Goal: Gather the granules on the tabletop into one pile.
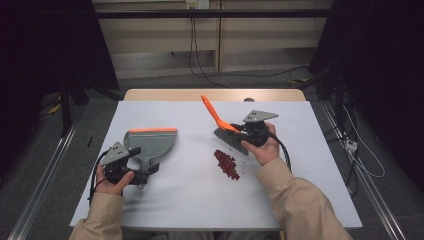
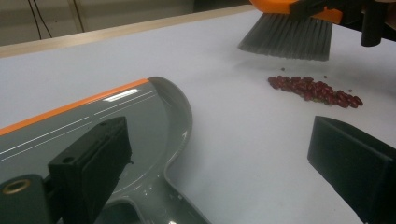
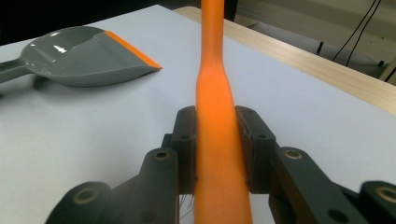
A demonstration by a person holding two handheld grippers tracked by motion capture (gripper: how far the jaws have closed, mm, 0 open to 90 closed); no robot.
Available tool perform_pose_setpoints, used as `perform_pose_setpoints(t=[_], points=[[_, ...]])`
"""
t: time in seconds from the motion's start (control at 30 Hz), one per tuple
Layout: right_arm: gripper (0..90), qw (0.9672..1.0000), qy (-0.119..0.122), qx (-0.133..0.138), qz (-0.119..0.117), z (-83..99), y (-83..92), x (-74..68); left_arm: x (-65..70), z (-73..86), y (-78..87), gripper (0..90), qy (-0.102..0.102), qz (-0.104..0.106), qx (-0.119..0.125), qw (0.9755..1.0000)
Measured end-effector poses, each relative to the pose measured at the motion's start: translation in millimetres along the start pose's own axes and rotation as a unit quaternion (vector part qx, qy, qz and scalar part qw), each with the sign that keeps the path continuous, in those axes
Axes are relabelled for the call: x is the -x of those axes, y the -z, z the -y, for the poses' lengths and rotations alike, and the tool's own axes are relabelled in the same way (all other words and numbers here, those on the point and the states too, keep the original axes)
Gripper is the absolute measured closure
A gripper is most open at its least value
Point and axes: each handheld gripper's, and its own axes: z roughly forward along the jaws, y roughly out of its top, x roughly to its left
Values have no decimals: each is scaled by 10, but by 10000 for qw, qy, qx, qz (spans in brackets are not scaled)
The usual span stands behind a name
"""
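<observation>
The table [image 1: 190,200] carries 1 dustpan [image 1: 150,142], 1 brush [image 1: 225,127] and 1 pile of red beans [image 1: 226,164]; the beans are too small and too closely packed to count singly.

Right gripper [image 1: 248,134]: clenched on the brush. In the right gripper view, the 2 pads press on both sides of the orange handle [image 3: 215,116], which runs straight up between them. In the high view the handle slants up and to the left, away from the hand, and the grey bristles [image 1: 231,140] point down toward the table. The left gripper view shows the bristles [image 2: 287,42] hanging above the table surface, clear of it, just behind the beans [image 2: 315,89].

Left gripper [image 1: 142,170]: jaws wide apart, grasping nothing. In the left gripper view, 1 jaw stands over the pan's grey neck and the other over bare table. The dustpan [image 2: 93,126] lies flat at the left of the table, its orange lip [image 1: 152,130] at the far edge and its handle toward the person.

Beans: 1 elongated pile near the table's centre, between the dustpan and the right hand, well apart from the dustpan. A few loose beans lie just beside the pile.

Persons: 1, with 2 beige sleeves [image 1: 300,200].
</observation>
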Motion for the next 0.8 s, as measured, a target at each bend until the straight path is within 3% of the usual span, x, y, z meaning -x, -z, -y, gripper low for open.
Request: perform_pose_setpoints(t=[0.2, 0.33, 0.37, 0.47, 0.5, 0.7, 0.8], points=[[713, 9986, 481, 44, -197, 40, -99, 90, -6, 1, 5, 56, 22, 4, 21, 10000], [712, 9940, 1010, 172, -389, 44, -152, 128, -8, 3, 3, 56, 1, -5, -13, 10000], [713, 9911, 1246, 170, -438, 48, -168, 131, -3, 4, 0, 57, 22, -5, 12, 10000], [713, 9856, 1598, 5, -546, 82, -213, 122, -2, 4, 1, 57, 30, -8, 14, 10000], [713, 9844, 1645, 8, -622, 95, -217, 117, -2, 5, 2, 57, 26, -7, 14, 10000], [713, 9697, 2164, -27, -1136, 138, -161, 39, -8, 5, 8, 56, -3, -13, -6, 10000], [713, 9641, 2299, -22, -1332, 163, -114, 3, -10, 6, 8, 57, -14, -21, -17, 10000]])
